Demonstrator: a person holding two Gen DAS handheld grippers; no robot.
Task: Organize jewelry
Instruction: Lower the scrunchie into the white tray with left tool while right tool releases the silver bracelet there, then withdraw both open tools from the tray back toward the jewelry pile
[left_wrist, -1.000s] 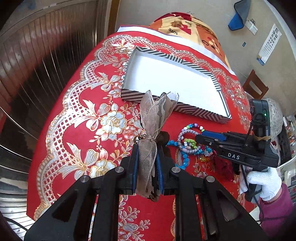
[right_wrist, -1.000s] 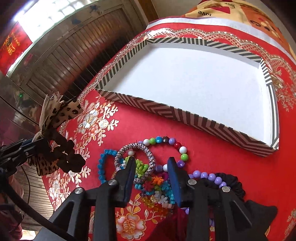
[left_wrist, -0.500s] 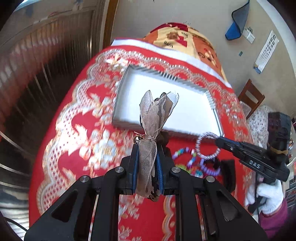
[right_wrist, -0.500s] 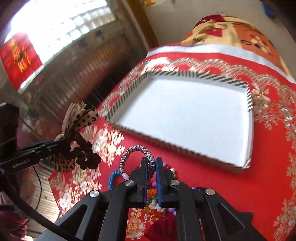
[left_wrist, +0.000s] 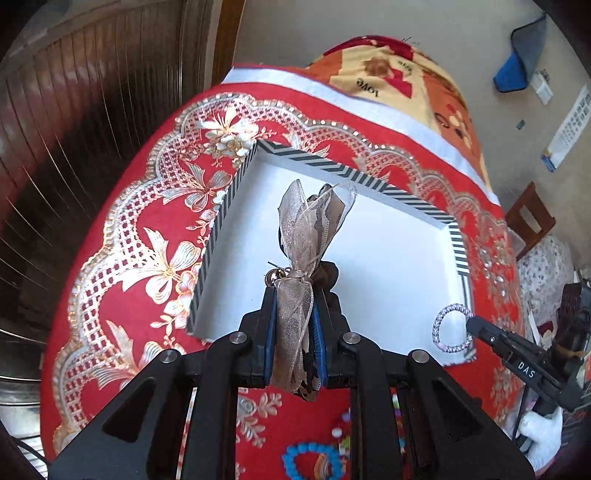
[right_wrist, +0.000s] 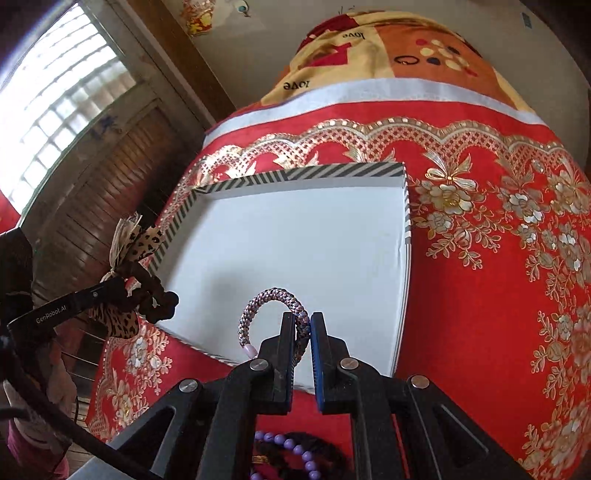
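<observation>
Left wrist view: nearest, the left gripper (left_wrist: 293, 328) has its jaws pinching a gauzy beige ribbon hair tie (left_wrist: 306, 236) with a dark scrunchie loop, held over the white tray (left_wrist: 388, 266) with its striped rim. Right wrist view: the right gripper (right_wrist: 302, 332) has its jaws pressed onto a braided lilac bracelet (right_wrist: 258, 302) above the tray's near edge; beyond spreads the red, gold-embroidered tablecloth (right_wrist: 480, 258).

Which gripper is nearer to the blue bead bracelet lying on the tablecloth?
Left. The left gripper hangs just above the blue bead bracelet; the right gripper is off to the side, at the box's corner.
</observation>
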